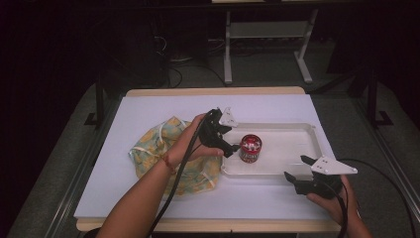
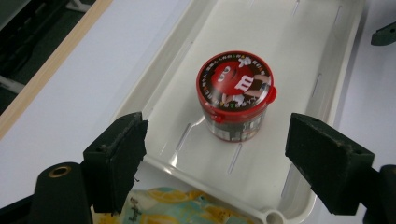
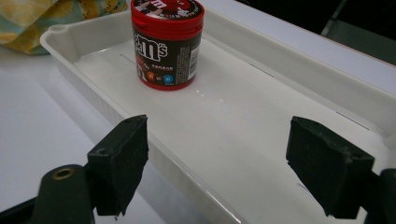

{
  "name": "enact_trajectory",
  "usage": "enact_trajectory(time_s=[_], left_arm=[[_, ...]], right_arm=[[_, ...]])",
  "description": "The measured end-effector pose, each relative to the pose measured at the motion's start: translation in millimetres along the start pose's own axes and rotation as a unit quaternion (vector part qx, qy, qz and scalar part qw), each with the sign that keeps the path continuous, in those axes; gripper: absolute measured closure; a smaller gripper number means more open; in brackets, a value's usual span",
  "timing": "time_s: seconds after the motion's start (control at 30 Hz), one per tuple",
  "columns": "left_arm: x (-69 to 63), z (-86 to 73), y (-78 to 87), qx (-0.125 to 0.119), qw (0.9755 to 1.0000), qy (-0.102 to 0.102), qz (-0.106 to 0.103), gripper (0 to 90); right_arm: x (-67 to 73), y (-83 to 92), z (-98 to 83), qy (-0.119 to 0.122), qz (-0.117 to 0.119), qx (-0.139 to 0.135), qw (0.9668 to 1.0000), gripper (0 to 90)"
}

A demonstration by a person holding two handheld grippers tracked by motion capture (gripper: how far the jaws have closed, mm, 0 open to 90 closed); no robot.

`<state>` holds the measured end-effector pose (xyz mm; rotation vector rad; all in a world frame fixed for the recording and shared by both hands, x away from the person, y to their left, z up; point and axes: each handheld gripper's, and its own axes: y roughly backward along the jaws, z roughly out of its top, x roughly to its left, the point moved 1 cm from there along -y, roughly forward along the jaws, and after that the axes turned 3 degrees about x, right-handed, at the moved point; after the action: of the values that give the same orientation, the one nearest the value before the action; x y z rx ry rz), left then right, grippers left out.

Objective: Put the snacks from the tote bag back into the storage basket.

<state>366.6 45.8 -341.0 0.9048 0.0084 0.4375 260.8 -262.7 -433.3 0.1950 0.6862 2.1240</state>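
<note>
A red-lidded M&M's can (image 1: 250, 148) stands upright at the left end of a white tray (image 1: 289, 148). My left gripper (image 1: 229, 141) hovers just left of the can, open, with nothing between its jaws. In the left gripper view the can (image 2: 235, 95) sits beyond the open left gripper (image 2: 215, 126), inside the tray (image 2: 261, 28). My right gripper (image 1: 296, 167) is open at the tray's near right corner. In the right gripper view the right gripper (image 3: 212, 135) spans the tray's bare floor (image 3: 261, 121), and the can (image 3: 167, 42) stands farther off.
A yellow and teal cloth bag (image 1: 163, 148) lies crumpled left of the tray, under the left forearm; the cloth bag (image 2: 187, 210) also touches the tray's end. White table surface (image 1: 148, 111) surrounds both. The right gripper's jaw (image 2: 385, 35) shows past the tray.
</note>
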Motion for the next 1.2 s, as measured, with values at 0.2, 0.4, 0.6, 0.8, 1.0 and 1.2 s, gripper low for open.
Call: enact_trajectory(time_s=[0.2,0.4,0.6,0.8,1.0,1.2], left_arm=[[4.2,-9.0,4.8,0.001,1.0000,0.001,0.010,19.5],[7.5,-17.0,9.5,0.002,0.9999,0.003,0.016,19.5],[8.8,-25.1,12.9,0.010,0.9997,-0.001,0.024,19.4],[11.1,-32.4,17.5,0.014,0.9995,0.001,0.028,19.4],[12.9,-40.2,20.2,0.021,0.9993,0.001,0.031,19.4],[15.7,-49.2,22.6,0.030,0.9989,0.003,0.035,19.4]], right_arm=[[0.1,-0.1,-0.4,0.000,0.000,0.002,1.0000,20.4],[0.0,-0.3,-0.5,0.000,-0.001,0.002,1.0000,20.4],[0.2,-0.3,-0.6,0.000,-0.001,0.002,1.0000,20.4],[0.6,-0.4,-0.4,-0.001,0.000,0.002,1.0000,20.4],[0.6,-0.2,-0.3,-0.001,-0.001,0.002,1.0000,20.4],[0.9,-0.4,-0.2,0.000,0.000,0.002,1.0000,20.4]])
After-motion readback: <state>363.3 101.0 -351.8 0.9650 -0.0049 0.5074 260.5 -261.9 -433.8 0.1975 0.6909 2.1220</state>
